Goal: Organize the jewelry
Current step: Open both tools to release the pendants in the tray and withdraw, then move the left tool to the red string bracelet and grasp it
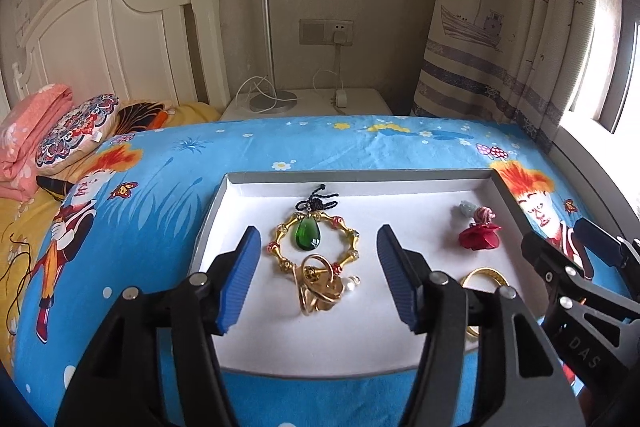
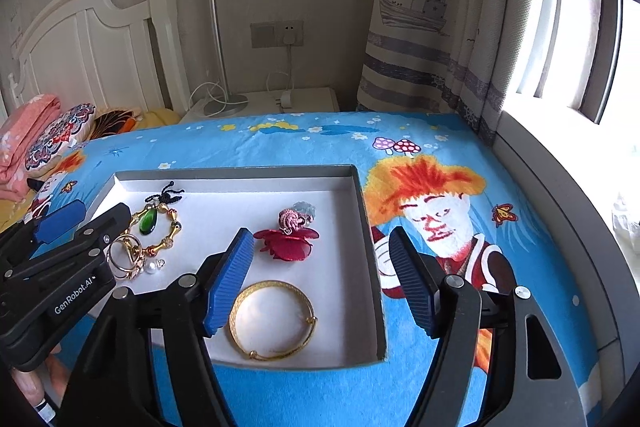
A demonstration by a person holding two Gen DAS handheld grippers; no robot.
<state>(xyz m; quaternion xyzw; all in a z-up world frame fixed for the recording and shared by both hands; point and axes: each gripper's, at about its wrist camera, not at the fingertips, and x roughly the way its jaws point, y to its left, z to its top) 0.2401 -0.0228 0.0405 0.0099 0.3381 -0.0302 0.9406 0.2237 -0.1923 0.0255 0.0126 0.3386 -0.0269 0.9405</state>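
Left wrist view: my left gripper (image 1: pixel 318 277) gapes wide, holding nothing, over the ring tangle (image 1: pixel 320 289) and beaded bracelet (image 1: pixel 316 243) with its green pendant (image 1: pixel 308 234); my right gripper (image 2: pixel 320 281) hangs open too, above the gold bangle (image 2: pixel 272 321); red flower piece (image 2: pixel 288 243) beyond; everything lies in the white tray (image 2: pixel 368 227), the tangle unsorted, I'd judge.

Bare tray (image 2: pixel 374 267) floor (front-left) beside bangle (image 2: pixel 273 319)
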